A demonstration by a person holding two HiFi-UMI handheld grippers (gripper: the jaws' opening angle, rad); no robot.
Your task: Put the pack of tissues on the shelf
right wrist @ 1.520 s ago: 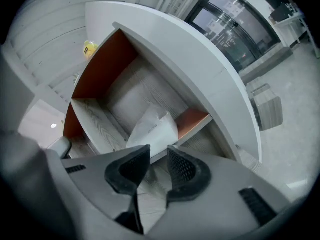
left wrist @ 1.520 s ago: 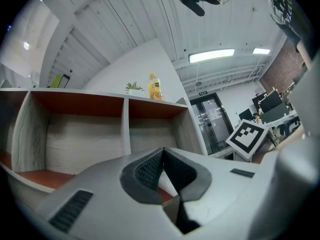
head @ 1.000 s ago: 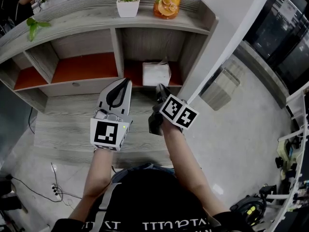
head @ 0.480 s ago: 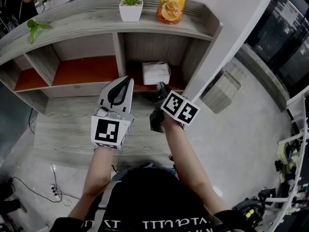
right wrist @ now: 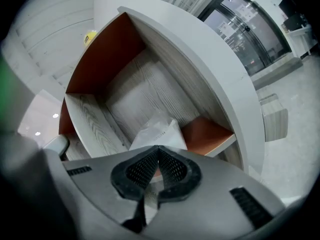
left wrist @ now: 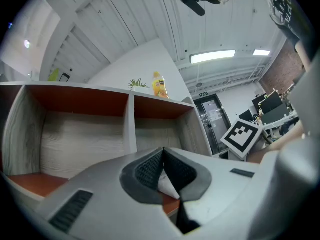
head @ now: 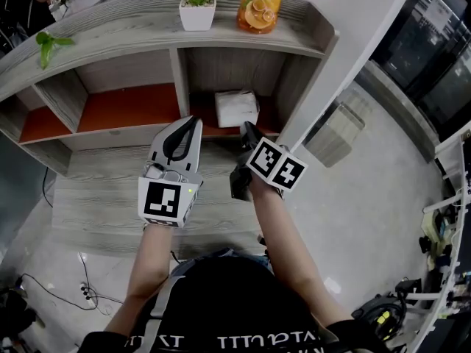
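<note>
The white pack of tissues (head: 235, 107) lies on the orange floor of the shelf's (head: 176, 72) right-hand compartment, held by nothing. My right gripper (head: 246, 127) hangs just in front of that compartment, jaws shut and empty, its tips a little short of the pack. In the right gripper view the pack (right wrist: 157, 132) shows right beyond the shut tips of the right gripper (right wrist: 158, 147). My left gripper (head: 188, 123) is beside it to the left, also shut and empty, level with the shelf's front edge. The left gripper (left wrist: 162, 149) faces the divider, and a bit of the pack (left wrist: 167, 186) shows behind its pads.
A potted plant (head: 197, 12) and an orange bottle (head: 259, 9) stand on the shelf top. A leafy sprig (head: 48, 43) lies at the far left. The left orange compartment (head: 129, 101) holds nothing. A white wall corner and a slatted grey unit (head: 335, 134) stand to the right.
Almost nothing: the head view has drifted slightly. Both grippers stay shut in front of the shelf and the pack lies where it was.
</note>
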